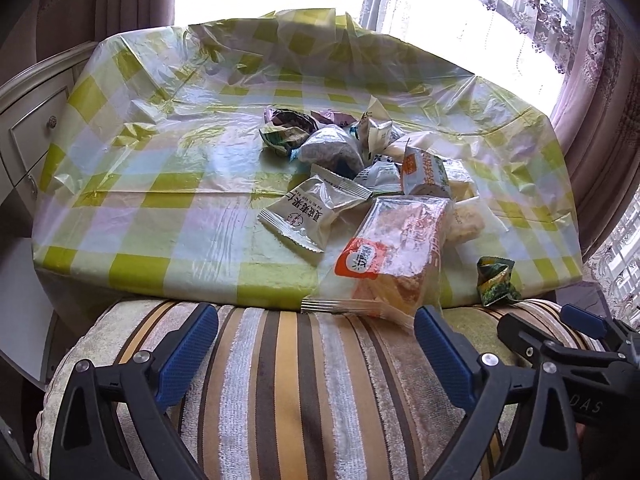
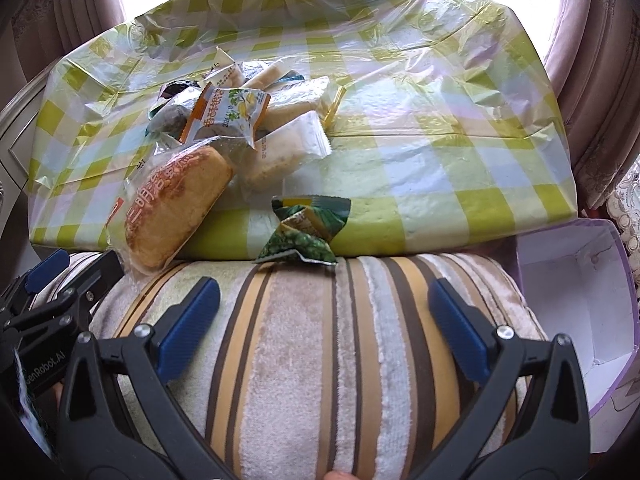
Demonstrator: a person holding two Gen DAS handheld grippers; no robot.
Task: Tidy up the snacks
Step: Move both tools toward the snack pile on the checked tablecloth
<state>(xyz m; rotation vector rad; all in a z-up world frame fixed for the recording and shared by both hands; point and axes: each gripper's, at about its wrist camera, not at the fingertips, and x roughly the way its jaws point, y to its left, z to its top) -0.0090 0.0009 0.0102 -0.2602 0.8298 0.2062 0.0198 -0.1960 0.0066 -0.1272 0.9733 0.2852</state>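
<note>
Sorting not yet begun: left hand-held gripper [image 1: 316, 344] and right hand-held gripper [image 2: 324, 316] both wide, empty, above striped cushion [image 2: 304, 360]. Next, likely: small green crinkled snack packet [image 2: 302, 236] (nearest, at tabletop [image 2: 440, 184] edge) into open white cardboard box [image 2: 576, 300].

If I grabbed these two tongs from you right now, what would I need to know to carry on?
Left tongs: open, empty, over the striped cushion.
Right tongs: open, empty, over the same cushion.
Snack pile sits loose on the checked tablecloth; the big bread pack hangs over the near edge, the green packet lies at it.
An open white box stands on the right, seemingly empty.
Done: nothing visibly sorted. Left: all the snacks.
</note>
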